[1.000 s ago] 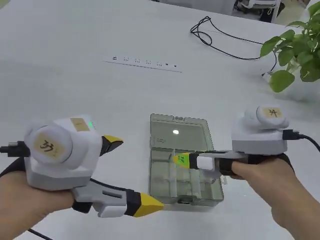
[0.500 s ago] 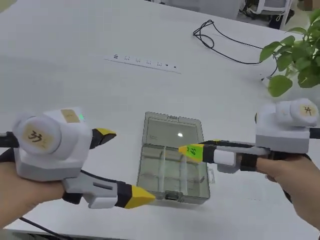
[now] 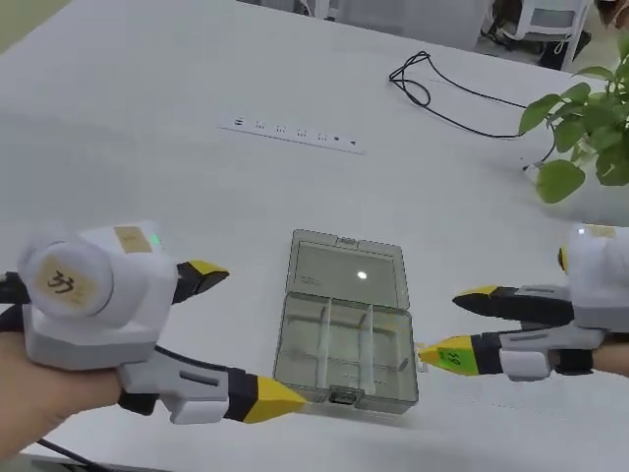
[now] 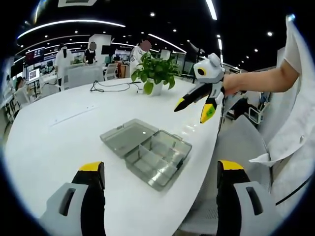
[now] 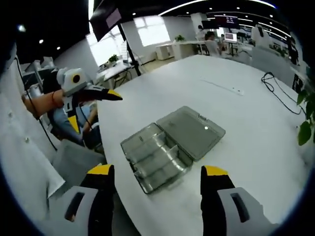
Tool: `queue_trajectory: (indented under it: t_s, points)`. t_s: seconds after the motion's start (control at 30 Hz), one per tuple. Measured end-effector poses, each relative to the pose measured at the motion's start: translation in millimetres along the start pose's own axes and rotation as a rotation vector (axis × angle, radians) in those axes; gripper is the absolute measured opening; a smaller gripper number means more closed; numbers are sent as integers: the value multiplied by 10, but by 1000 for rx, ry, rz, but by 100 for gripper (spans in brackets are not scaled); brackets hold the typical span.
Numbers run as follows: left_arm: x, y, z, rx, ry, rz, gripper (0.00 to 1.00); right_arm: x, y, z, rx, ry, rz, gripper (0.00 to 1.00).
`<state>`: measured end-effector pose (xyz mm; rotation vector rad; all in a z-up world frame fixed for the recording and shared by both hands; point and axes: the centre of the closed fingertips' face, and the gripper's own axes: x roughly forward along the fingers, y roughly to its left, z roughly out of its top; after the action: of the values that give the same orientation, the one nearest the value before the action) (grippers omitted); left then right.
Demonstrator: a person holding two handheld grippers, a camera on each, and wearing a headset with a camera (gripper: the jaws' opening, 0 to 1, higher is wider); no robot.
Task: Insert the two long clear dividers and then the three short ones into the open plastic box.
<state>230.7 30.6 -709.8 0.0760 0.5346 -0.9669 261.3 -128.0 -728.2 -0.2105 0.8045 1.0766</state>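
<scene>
The clear plastic box (image 3: 344, 344) lies open on the white table, lid (image 3: 347, 268) flat behind it, with clear dividers standing inside. The same box (image 4: 156, 157) shows in the left gripper view and the box (image 5: 156, 153) in the right gripper view. My left gripper (image 3: 236, 334) hovers left of the box, open and holding nothing. My right gripper (image 3: 462, 324) hovers right of the box, open too, with nothing between its yellow tips.
A white power strip (image 3: 292, 136) lies on the table beyond the box. A black cable (image 3: 442, 93) loops at the back right, next to a green potted plant (image 3: 585, 128). The table's near edge runs just under the box.
My right gripper has drawn back from over the box to its right side and its jaws have spread apart. The left gripper has barely moved. The camera shifted.
</scene>
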Motion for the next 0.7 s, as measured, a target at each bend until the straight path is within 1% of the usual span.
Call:
queue_trajectory:
  t_s: [0.07, 0.13, 0.17, 0.23, 0.27, 0.43, 0.5, 0.63, 0.7]
  points:
    - [3, 3, 8, -1, -1, -1, 97, 8, -28, -44, -25, 15, 5, 74]
    - [7, 5, 19, -1, -3, -4, 97, 11, -83, -124, -90, 54, 10, 72]
    - [12, 9, 20, 0, -2, -5, 97, 10, -123, -184, -125, 87, 6, 72]
    - [17, 14, 16, 2, 2, -5, 96, 19, -165, -264, -165, 129, 13, 71]
    - [19, 16, 20, 1, 0, -5, 97, 30, -172, -277, -165, 132, 16, 71]
    - [35, 23, 20, 0, 1, -7, 96, 74, -239, -441, -235, 202, 40, 67]
    - [41, 20, 25, -3, -1, -8, 96, 105, -269, -499, -244, 214, 50, 67]
    - [47, 16, 27, -2, -1, -11, 96, 128, -331, -638, -288, 274, 63, 64]
    - [50, 15, 25, 0, 0, -11, 96, 135, -358, -699, -325, 304, 69, 63]
